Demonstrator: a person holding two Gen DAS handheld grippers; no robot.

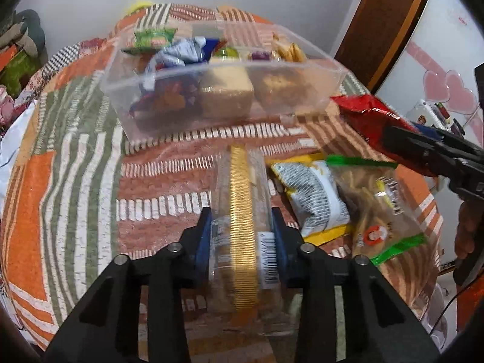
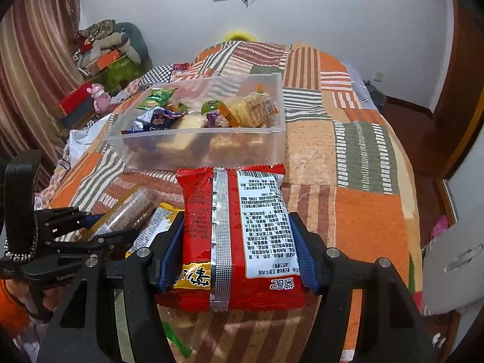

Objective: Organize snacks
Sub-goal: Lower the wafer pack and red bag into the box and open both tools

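A clear plastic bin (image 1: pixel 302 69) (image 2: pixel 273 139) with several snack packs inside stands on the patchwork bedspread. My left gripper (image 1: pixel 241 236) is shut on a clear biscuit pack with a gold strip (image 1: pixel 240 187), held above the bed in front of the bin. My right gripper (image 2: pixel 237 251) is shut on a red snack packet (image 2: pixel 233 236), held just short of the bin's near wall; it shows at the right of the left wrist view (image 1: pixel 367 115). A yellow-and-white packet (image 1: pixel 314 196) and a green-edged clear bag of sticks (image 1: pixel 381 208) lie on the bed.
The patchwork bedspread (image 2: pixel 363 199) fills both views. A pile of boxes and soft toys (image 2: pixel 103 51) sits at the far left by a curtain. A wooden door (image 1: pixel 390 21) and a white cabinet with pink hearts (image 1: pixel 447 87) stand at the right.
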